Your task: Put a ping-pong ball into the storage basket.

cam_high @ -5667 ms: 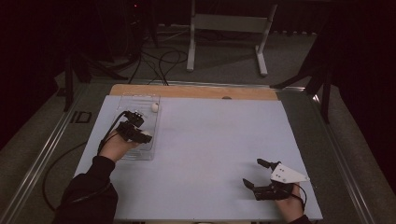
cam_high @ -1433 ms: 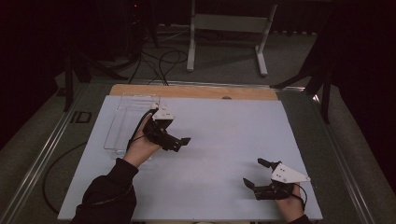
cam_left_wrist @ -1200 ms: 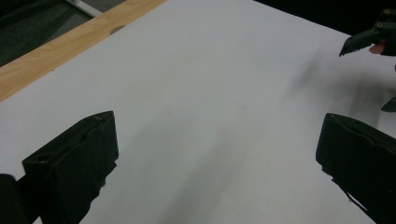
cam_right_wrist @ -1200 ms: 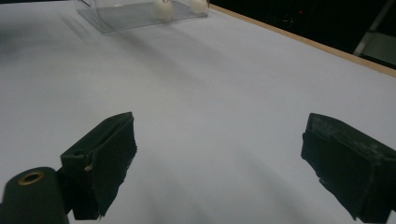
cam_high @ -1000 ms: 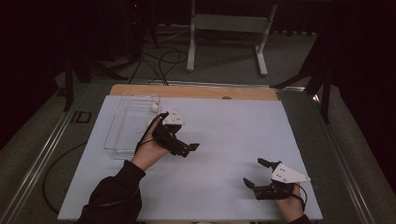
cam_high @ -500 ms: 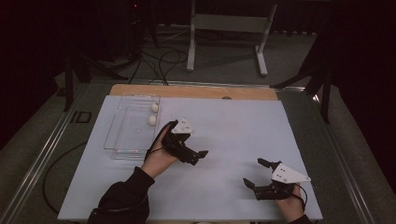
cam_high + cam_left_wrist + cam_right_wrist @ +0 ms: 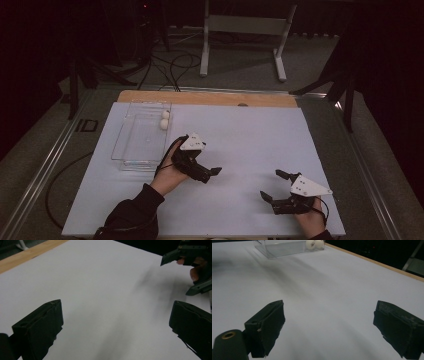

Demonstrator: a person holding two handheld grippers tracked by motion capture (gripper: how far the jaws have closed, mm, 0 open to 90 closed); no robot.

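Beside the clear tray (image 7: 141, 140), to its right, hovers the left gripper (image 7: 212, 173), jaws spread and empty, pointing away toward the right gripper (image 7: 270, 186), likewise spread. Two white balls (image 7: 164, 119) sit in the tray's far right corner, nearer the left hand.

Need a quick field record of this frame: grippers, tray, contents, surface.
left gripper: open, empty, above the white sheet just right of the tray
right gripper: open, empty, near the sheet's front right
tray: clear plastic, rectangular, on the sheet's left side
balls: two white, side by side in the tray's far right corner
white sheet: covers the table; wooden strip along its far edge
contact: neither gripper touches the tray or balls
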